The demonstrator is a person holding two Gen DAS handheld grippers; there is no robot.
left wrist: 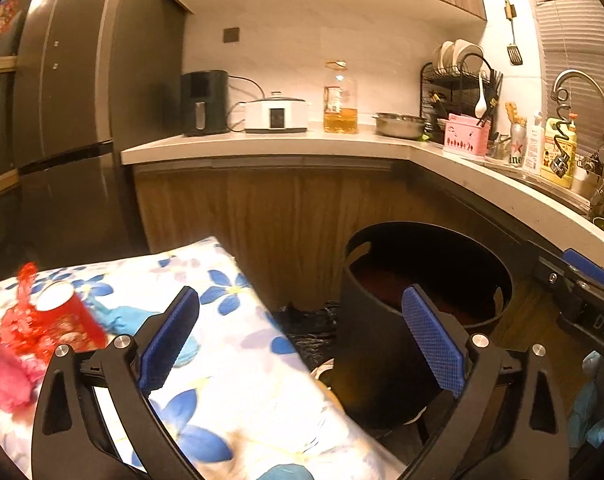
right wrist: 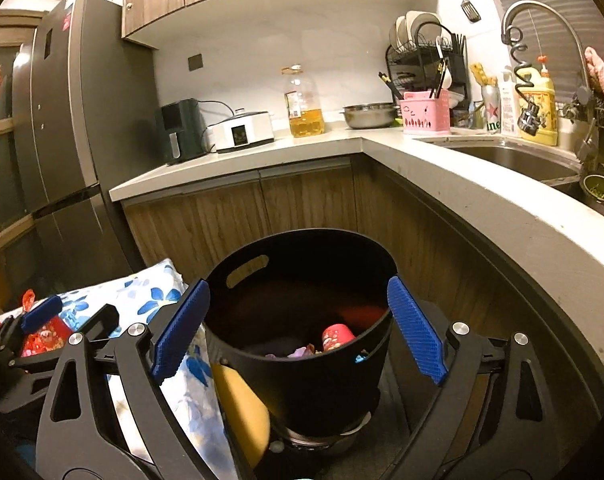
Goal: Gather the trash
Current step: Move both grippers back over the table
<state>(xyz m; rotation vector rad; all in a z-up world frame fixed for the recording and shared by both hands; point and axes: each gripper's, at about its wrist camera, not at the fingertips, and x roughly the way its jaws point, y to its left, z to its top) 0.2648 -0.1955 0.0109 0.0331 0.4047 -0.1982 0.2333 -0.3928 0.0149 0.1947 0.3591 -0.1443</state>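
Note:
A black round bin [right wrist: 302,380] stands on the floor by the corner cabinets; a red cup [right wrist: 337,337] and scraps lie inside it. It also shows in the left wrist view [left wrist: 378,344]. A red paper cup [left wrist: 67,318] lies on its side on the floral cloth [left wrist: 229,380] with red net trash [left wrist: 21,316] and pink trash [left wrist: 5,380] beside it. My left gripper [left wrist: 302,344] is open and empty, right of the cup. My right gripper [right wrist: 297,328] is open and empty, over the bin's near rim.
A grey fridge [right wrist: 61,120] stands at left. The L-shaped counter [right wrist: 502,208] carries an air fryer [right wrist: 179,130], a cooker, an oil bottle [right wrist: 304,104], a steel bowl, a dish rack and a sink [right wrist: 514,160]. A yellow object [right wrist: 241,416] leans beside the bin.

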